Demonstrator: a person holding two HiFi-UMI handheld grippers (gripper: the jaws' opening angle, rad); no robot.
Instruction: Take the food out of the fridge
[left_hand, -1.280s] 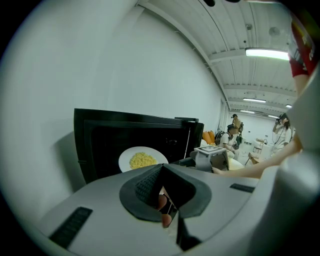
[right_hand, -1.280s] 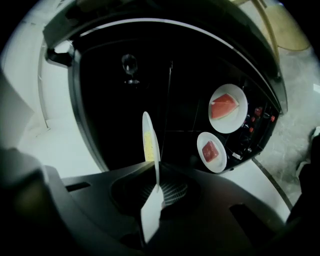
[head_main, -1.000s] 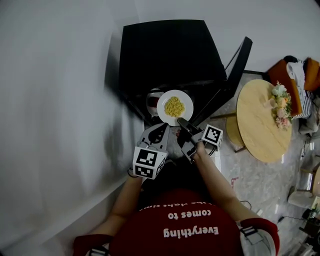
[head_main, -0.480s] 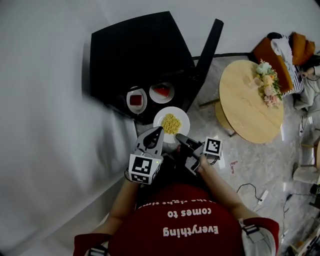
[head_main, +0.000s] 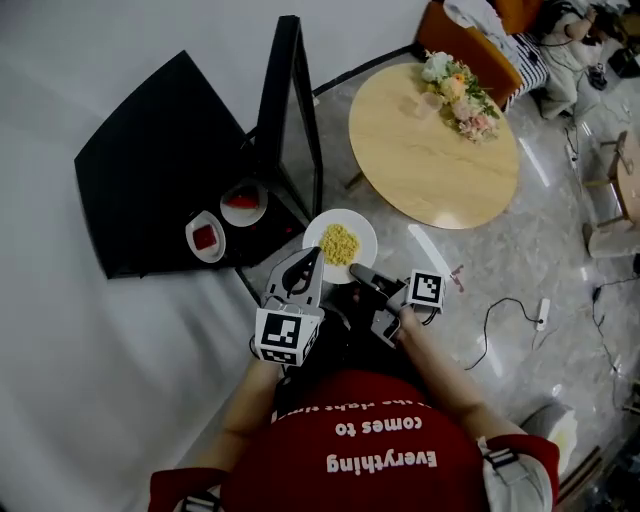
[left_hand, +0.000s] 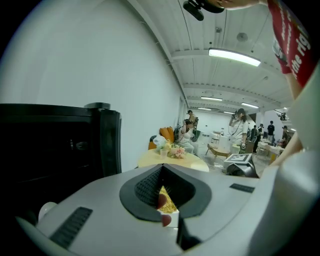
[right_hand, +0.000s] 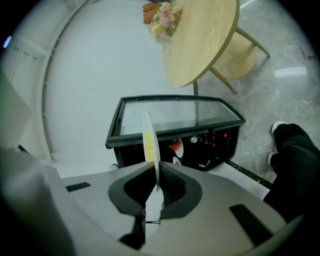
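Two grippers clamp one white plate of yellow food, held out of the black fridge above the floor. The left gripper is closed on its rim at seven o'clock and the right gripper is closed on the rim at five o'clock. Two small dishes of red food sit on a fridge shelf at ten o'clock from the plate, a round wooden table with flowers stands at one o'clock, and upside-down white print on the person's red shirt reads "Everything comes to".
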